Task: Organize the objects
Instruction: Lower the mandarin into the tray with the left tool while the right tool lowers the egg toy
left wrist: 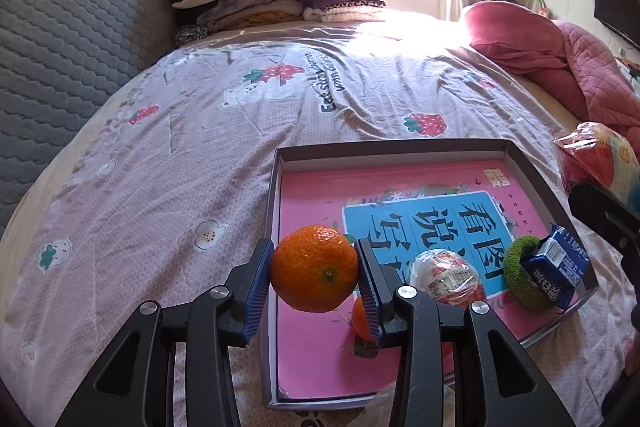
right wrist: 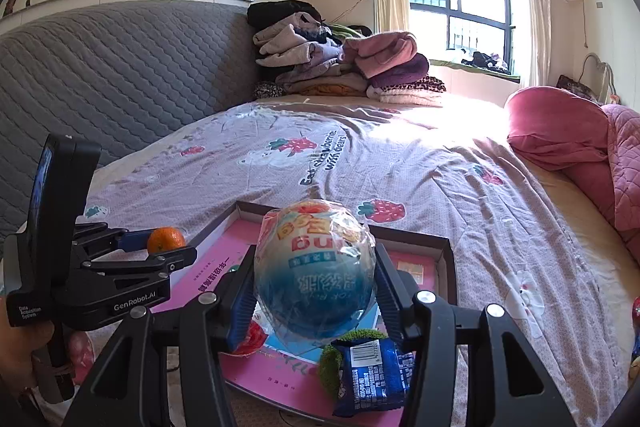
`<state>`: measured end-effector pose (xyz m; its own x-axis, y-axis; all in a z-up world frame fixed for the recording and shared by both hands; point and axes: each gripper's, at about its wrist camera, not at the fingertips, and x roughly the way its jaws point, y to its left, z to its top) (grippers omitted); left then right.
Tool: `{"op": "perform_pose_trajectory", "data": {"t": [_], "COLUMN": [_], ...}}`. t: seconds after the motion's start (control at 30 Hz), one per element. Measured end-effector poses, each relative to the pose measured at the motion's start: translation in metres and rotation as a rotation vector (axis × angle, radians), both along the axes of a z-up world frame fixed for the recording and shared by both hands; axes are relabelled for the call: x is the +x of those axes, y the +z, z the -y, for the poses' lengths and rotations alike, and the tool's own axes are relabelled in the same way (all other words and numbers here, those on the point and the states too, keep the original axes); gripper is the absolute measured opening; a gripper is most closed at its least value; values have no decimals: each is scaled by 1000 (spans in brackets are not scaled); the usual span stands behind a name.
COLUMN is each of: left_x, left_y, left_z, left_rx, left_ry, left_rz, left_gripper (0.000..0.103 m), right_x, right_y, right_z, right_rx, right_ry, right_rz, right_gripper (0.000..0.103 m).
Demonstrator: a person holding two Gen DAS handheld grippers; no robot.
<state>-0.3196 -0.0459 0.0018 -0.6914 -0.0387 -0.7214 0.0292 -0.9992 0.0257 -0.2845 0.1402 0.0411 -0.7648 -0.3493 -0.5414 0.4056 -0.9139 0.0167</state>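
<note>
Left wrist view: left gripper [left wrist: 316, 269] pinching an orange [left wrist: 315, 268] between blue pads, held in the air over the near left edge of a shallow box [left wrist: 528, 183] lying on the bed [left wrist: 200, 131]. Inside the box: a pink book [left wrist: 316, 195] as a floor, a wrapped snack [left wrist: 448, 277], a green hair tie [left wrist: 520, 275] touching a blue packet [left wrist: 556, 267], and a second orange [left wrist: 360, 315] mostly hidden behind the right finger. Far right, part of the other tool and its wrapped ball [left wrist: 600, 155], cut off by the frame edge. Looks like the loading step, fruit about to go in; next move probably calls for lowering onto bare pink beside the second orange, then spreading the jaws gently so nothing rolls. Right wrist view: right gripper [right wrist: 316, 279] clamped on the wrapped ball [right wrist: 316, 267], a blue-and-white sphere in crinkled film, raised above the box [right wrist: 444, 251] near the blue packet [right wrist: 372, 375] and hair tie [right wrist: 332, 359]. At left, the left gripper [right wrist: 160, 247] seen side-on with the orange [right wrist: 166, 239] in its grip. Likely needs a free spot toward the far side of the box before release. Much of the box floor hidden behind the ball and fingers; print on the film upside down and hard to read; a red round shape below the left finger unclear; bare space left in the box impossible to judge from here.
</note>
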Motion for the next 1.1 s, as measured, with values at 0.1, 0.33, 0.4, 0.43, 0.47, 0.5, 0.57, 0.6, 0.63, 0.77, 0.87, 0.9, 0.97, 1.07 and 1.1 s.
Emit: {"op": "perform_pose_trajectory", "data": {"t": [0.1,0.33,0.4,0.43,0.47,0.5,0.57,0.6,0.63,0.77,0.87,0.9,0.97,1.07,1.1], "left_x": [-6,-14,-17,-18,-20,-21,-24,-25,-26,-30,-33,-33,-34,-35,-35], "left_y": [-8,-20,-23,-25,-26,-28,-31,-32,-33,-38,-42,-43,-45,-47,-47], "left_z": [2,3,3,2,2,2,1,0,0,-2,-3,-4,-4,-2,-1], "left_rx": [5,19,21,19,17,16,16,17,16,18,22,24,23,36,38], "left_ry": [6,9,10,10,11,11,13,11,12,6,2,1,2,5,7], "left_rz": [10,23,31,34,39,43,50,53,56,77,94,98,103,112,114], "left_gripper": [42,42,42,42,42,42,42,42,42,42,42,42,43,43,43], "right_x": [-3,-10,-11,-12,-13,-13,-15,-16,-17,-18,-19,-19,-19,-19,-19], "right_y": [-10,-32,-38,-40,-42,-44,-49,-51,-54,-62,-68,-69,-72,-73,-73], "right_z": [5,14,16,17,19,19,21,22,23,28,31,32,33,34,34], "right_rx": [21,68,80,85,92,98,120,132,143,179,200,205,215,222,219], "right_ry": [1,-2,-2,-1,-3,-4,-10,-10,-11,-6,5,7,10,8,9], "right_rz": [17,64,75,79,83,86,96,102,109,127,142,147,152,152,153], "right_gripper": [53,53,53,53,53,53,53,53,53,53,53,53,53,53,53]}}
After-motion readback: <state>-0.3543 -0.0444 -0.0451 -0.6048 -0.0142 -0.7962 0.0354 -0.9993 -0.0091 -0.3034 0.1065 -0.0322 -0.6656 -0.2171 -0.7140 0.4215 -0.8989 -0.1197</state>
